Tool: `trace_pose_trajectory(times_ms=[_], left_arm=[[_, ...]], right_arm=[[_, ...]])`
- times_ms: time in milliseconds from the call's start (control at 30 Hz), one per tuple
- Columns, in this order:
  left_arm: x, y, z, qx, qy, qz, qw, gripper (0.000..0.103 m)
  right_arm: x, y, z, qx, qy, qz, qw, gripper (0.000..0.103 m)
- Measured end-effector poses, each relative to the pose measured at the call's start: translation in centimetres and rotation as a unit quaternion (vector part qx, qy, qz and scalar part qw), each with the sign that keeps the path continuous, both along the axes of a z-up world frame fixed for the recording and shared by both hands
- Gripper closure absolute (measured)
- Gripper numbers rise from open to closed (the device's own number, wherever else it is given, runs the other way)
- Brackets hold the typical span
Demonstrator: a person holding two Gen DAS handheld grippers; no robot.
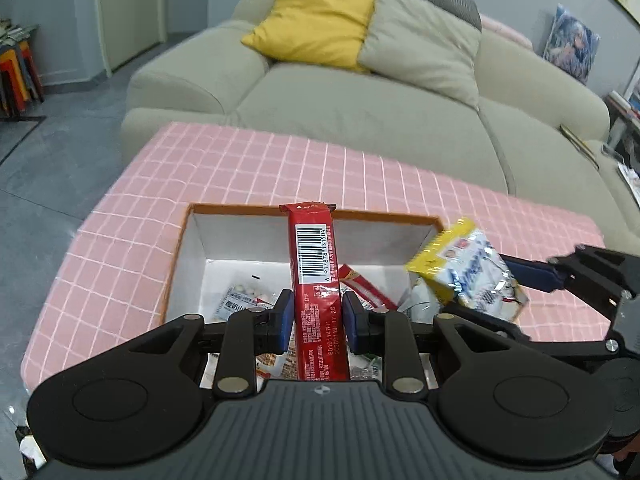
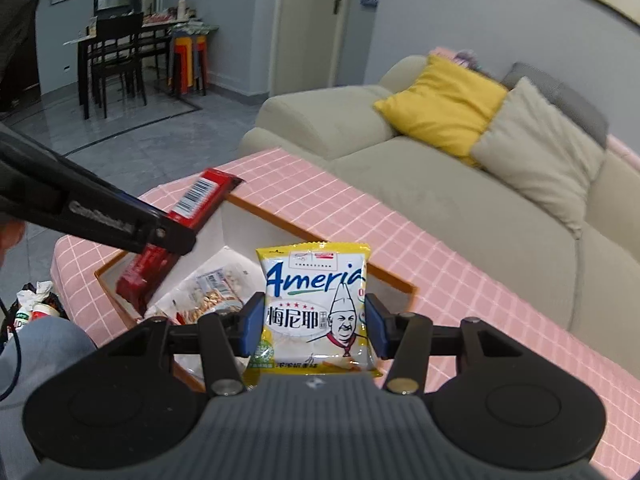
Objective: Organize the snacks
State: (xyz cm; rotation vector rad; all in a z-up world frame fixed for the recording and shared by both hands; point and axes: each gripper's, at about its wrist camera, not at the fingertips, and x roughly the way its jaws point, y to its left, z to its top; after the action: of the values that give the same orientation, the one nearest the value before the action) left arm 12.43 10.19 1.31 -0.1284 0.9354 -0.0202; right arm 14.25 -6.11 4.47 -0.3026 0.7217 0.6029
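Note:
My left gripper (image 1: 318,320) is shut on a long red snack bar (image 1: 316,280), which points away from me over the open white box (image 1: 240,236) with an orange rim. In the right wrist view the same red bar (image 2: 192,204) slants above the box (image 2: 256,208), gripped by the left gripper (image 2: 160,236). My right gripper (image 2: 316,328) is shut on a yellow and white Ameria snack packet (image 2: 316,304), held upright over the box's near right corner. That packet (image 1: 468,268) and the right gripper (image 1: 532,276) show at the right of the left wrist view. Several wrapped snacks (image 1: 248,300) lie inside the box.
The box sits on a table under a pink checked cloth (image 1: 240,160). A beige sofa (image 1: 360,112) with yellow and beige cushions stands behind it. A dark dining table with chairs (image 2: 116,52) is far left. A person's sleeve (image 2: 44,344) and a bag of rubbish (image 2: 36,304) are at lower left.

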Motion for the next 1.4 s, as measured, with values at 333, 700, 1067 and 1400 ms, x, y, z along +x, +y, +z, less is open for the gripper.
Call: trace_pose_trajectory(times_ms=[333, 700, 1067, 1400], left_arm=[[4.7, 2.0, -5.6, -0.009, 0.061, 0.001, 0.9981, 0.075], [7.6, 3.7, -10.1, 0.050, 0.135, 0.024, 0.9893, 0.075], [8.0, 4.3, -11.5, 0.065, 0.156, 0.028, 0.9852, 0.068], [6.1, 3.0, -8.0, 0.061, 0.118, 0.027, 0.9907, 0.034]], right_arm=[[5.2, 5.3, -5.5, -0.077, 0.038, 0.029, 0.996, 0.054], [8.2, 7.9, -10.4, -0.128, 0.071, 0.038, 0.988, 0.053], [9.1, 8.2, -11.6, -0.139, 0.083, 0.044, 0.986, 0.046], [7.7, 7.6, -8.3, -0.099, 0.075, 0.043, 0.991, 0.019]])
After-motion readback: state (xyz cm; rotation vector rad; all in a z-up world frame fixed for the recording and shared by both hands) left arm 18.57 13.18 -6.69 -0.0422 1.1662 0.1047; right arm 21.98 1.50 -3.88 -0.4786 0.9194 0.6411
